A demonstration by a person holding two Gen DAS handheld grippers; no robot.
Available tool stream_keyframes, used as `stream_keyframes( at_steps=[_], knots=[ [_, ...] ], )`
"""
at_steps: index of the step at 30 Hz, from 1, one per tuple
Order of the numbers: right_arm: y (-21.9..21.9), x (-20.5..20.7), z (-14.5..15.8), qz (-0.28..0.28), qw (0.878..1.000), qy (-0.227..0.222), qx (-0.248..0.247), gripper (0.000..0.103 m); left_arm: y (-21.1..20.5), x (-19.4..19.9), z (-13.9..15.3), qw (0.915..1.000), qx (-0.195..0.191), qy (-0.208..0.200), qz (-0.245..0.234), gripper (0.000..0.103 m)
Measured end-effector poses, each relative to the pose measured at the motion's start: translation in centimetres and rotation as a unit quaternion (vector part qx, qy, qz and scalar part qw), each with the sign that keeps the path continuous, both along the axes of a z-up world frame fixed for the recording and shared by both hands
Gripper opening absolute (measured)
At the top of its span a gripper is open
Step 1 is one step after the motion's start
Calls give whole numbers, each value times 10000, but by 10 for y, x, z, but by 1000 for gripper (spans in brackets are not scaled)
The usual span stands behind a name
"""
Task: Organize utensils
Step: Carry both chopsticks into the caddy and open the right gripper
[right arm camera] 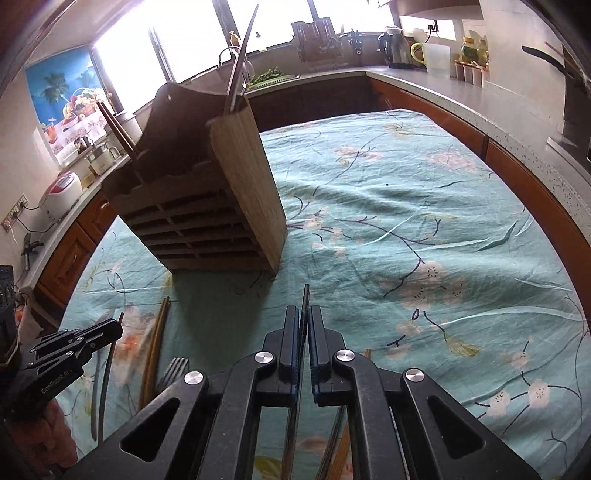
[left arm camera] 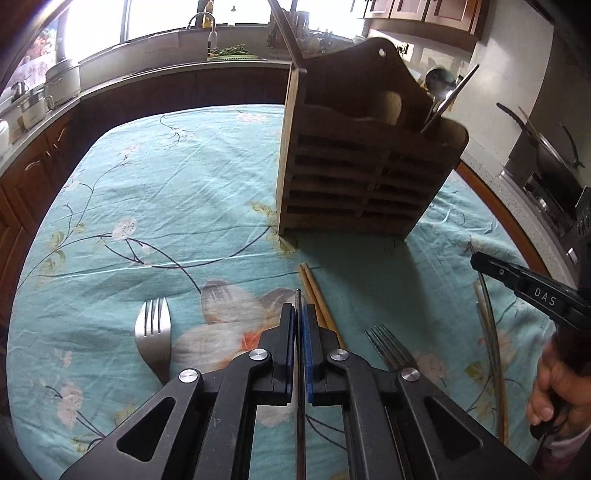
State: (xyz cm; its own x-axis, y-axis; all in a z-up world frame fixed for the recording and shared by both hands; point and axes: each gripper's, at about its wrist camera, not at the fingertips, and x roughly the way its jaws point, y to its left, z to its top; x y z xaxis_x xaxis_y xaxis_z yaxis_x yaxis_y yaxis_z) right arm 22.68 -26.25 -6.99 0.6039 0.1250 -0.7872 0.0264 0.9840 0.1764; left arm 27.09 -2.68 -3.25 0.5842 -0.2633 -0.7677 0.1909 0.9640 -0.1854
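Your left hand-held gripper (left arm camera: 298,325) clamped on a thin metal utensil handle (left arm camera: 297,301), your right hand-held gripper (right arm camera: 303,325) clamped on a dark thin handle (right arm camera: 304,299), "DAS" readable on the right one, wooden utensil holder (left arm camera: 351,177) on the desk (left arm camera: 147,221).

A home kitchen, seen from the table

A worktop (right arm camera: 424,86) over wooden cabinets (left arm camera: 33,184) runs round under bright windows, carrying a sink tap (left arm camera: 201,18), an electric kettle (right arm camera: 395,50), a rice cooker (right arm camera: 61,192) and pots (left arm camera: 62,79); a floral tablecloth (right arm camera: 406,206) covers the table, and a wok (left arm camera: 546,147) sits on the stove.
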Motion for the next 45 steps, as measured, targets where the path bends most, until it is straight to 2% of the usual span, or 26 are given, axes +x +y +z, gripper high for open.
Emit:
stream_keyframes(
  at_steps=[8,17,24,30,36,45],
  knots=[
    [3,-19,53,79,9981,-573,200,4,24,-37,47,9977,-391,-554,48,2],
    [11,-36,113,160,9904,-1335,309,4,59,-88,99,9900,-768,-1185,53,2],
    [14,-36,136,179,9860,-1627,319,4,75,-111,123,9832,-960,-1546,141,2],
    [16,-32,147,198,9835,-1771,325,4,80,-113,128,9797,-1031,-1711,175,2],
    [16,-25,162,204,9792,-1989,332,4,77,-100,134,9763,-1080,-1864,200,2],
    [13,0,192,115,9696,-2419,339,4,79,-67,155,9632,-1298,-2337,285,2]
  ],
)
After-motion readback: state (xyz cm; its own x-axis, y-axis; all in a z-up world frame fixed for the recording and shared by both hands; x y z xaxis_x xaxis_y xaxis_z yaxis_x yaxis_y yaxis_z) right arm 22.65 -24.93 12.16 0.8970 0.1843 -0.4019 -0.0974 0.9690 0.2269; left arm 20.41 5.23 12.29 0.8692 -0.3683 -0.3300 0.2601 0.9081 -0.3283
